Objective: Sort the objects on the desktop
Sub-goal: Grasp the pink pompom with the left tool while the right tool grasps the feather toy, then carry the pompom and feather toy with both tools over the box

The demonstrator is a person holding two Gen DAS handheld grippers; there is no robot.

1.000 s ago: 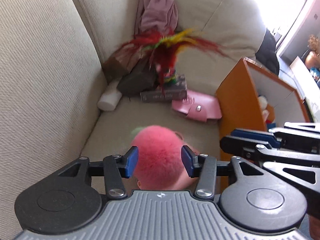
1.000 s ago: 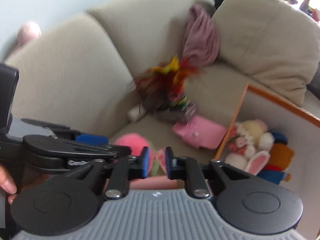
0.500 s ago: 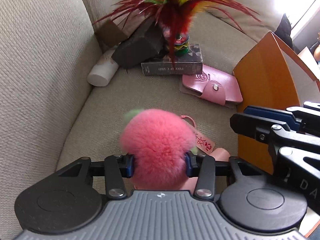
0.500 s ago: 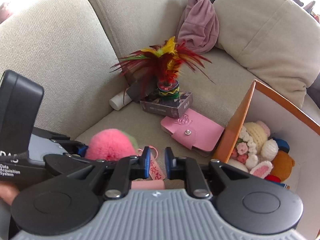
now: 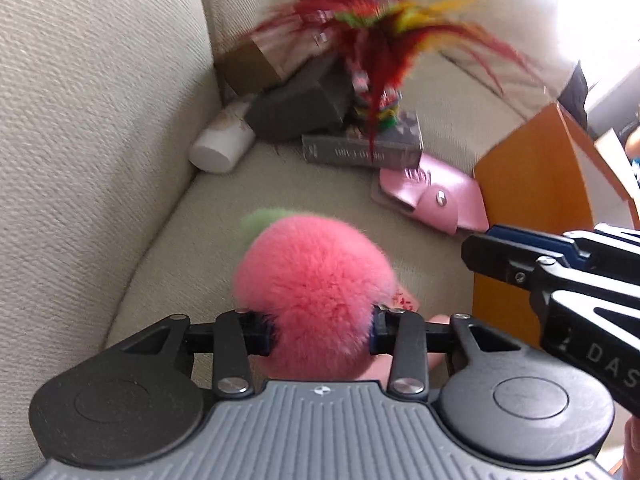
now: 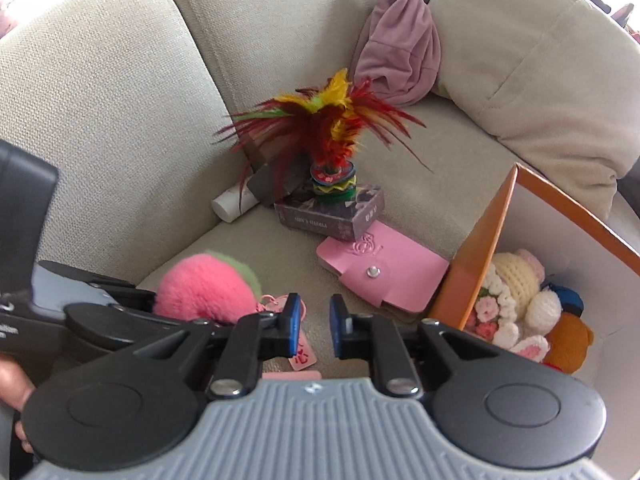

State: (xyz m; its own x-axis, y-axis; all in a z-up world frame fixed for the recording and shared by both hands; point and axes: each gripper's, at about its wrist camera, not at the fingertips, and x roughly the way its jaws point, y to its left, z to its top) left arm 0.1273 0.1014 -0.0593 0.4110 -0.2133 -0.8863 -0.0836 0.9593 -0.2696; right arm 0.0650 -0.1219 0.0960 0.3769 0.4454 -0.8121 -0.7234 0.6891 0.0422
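Plush toys (image 6: 532,312) in orange box (image 6: 476,248), left gripper (image 5: 322,330) clamping pink pompom (image 5: 316,292) — right gripper (image 6: 314,322) slightly parted, empty.

One pompom (image 5: 316,292), one wallet (image 6: 382,270), one shuttlecock (image 6: 328,136), one box (image 6: 476,264).

Pink pompom (image 5: 316,280), pink wallet (image 6: 380,272), orange box (image 6: 476,256), red-yellow feathers (image 6: 324,120).
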